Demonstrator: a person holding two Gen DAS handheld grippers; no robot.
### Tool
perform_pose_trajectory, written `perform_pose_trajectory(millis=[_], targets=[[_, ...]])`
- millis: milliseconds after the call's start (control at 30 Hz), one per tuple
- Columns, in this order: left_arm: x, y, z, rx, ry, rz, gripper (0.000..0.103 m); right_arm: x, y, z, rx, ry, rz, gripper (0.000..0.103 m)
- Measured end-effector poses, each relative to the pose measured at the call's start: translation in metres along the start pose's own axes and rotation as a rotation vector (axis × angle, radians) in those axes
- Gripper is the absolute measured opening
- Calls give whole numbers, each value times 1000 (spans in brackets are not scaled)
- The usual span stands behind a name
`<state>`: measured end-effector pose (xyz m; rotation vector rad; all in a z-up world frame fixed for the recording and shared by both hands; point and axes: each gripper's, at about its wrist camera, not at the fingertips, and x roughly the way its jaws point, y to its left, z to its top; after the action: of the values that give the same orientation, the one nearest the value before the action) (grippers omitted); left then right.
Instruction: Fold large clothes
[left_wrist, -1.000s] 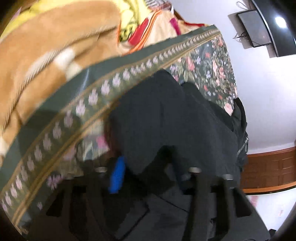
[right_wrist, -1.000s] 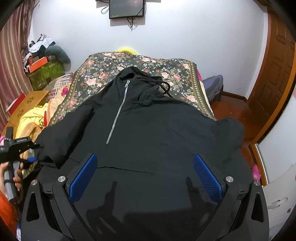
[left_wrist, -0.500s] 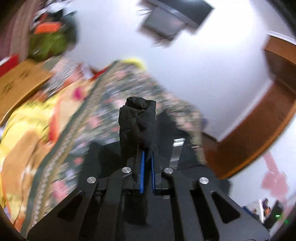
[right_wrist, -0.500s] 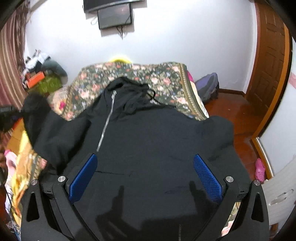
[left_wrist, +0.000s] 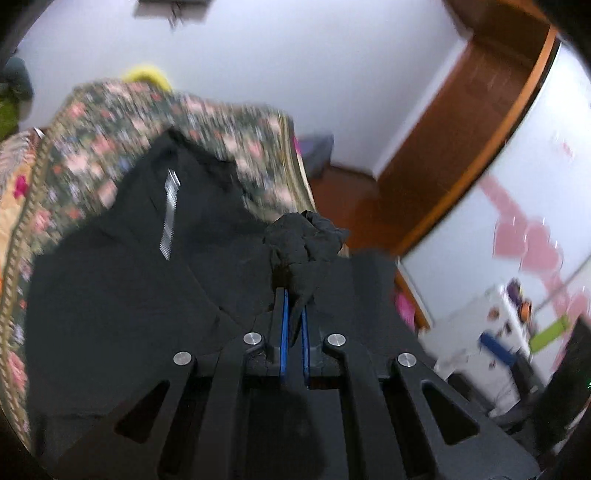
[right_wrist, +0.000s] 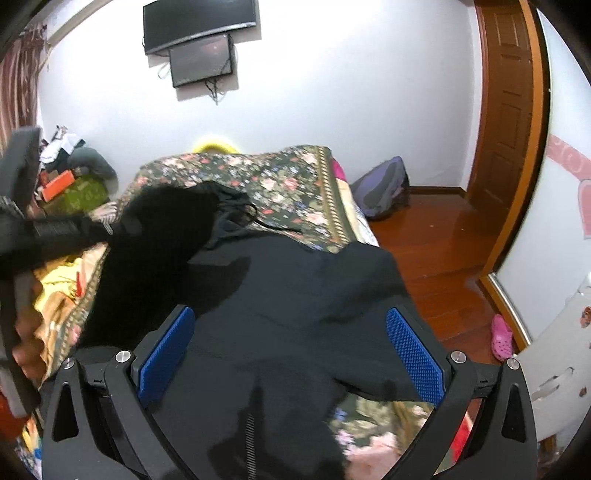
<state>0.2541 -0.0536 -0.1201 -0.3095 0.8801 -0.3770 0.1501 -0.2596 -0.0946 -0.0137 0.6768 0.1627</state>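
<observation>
A black zip hoodie lies spread on a bed with a floral cover. My left gripper is shut on the hoodie's left sleeve, whose bunched cuff sticks out past the blue pads. It holds the sleeve lifted above the hoodie's body. In the right wrist view the left gripper comes in from the left, with the raised sleeve draped over the hoodie's front. My right gripper is open and empty, low over the hoodie's lower half.
A yellow and orange blanket lies left of the bed. A purple backpack sits on the wooden floor by the wall, a pink shoe on the right. A wooden door stands at the right.
My left gripper has closed on the sleeve, lifted it off the bed's left side and carried it rightward over the hoodie. The right gripper stayed open and drew nearer the hem.
</observation>
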Motion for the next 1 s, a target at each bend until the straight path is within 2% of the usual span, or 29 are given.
perform_pose_trajectory(millis=[100, 233, 367, 533, 600, 667, 800, 867, 1000], targets=[[28, -15, -22, 47, 90, 25, 4, 4, -8, -7, -1, 28, -23, 103], [51, -31, -46, 142, 172, 73, 4, 10, -18, -14, 18, 66, -39, 103], [49, -53, -61, 269, 152, 148, 9, 11, -26, -20, 26, 89, -58, 103], [31, -58, -63, 274, 125, 137, 15, 6, -35, -22, 48, 89, -79, 103], [22, -59, -60, 273, 98, 137, 27, 2, -42, -19, 78, 78, -80, 103], [11, -60, -54, 281, 52, 159, 53, -1, -52, -16, 121, 69, -70, 103], [-18, -62, -45, 325, -57, 210, 61, -4, -63, -12, 151, 56, -94, 103], [-30, -61, -41, 342, -100, 237, 68, -8, -72, -11, 162, 43, -141, 103], [-48, -49, -34, 345, -162, 270, 82, -11, -90, -14, 212, 50, -168, 103]])
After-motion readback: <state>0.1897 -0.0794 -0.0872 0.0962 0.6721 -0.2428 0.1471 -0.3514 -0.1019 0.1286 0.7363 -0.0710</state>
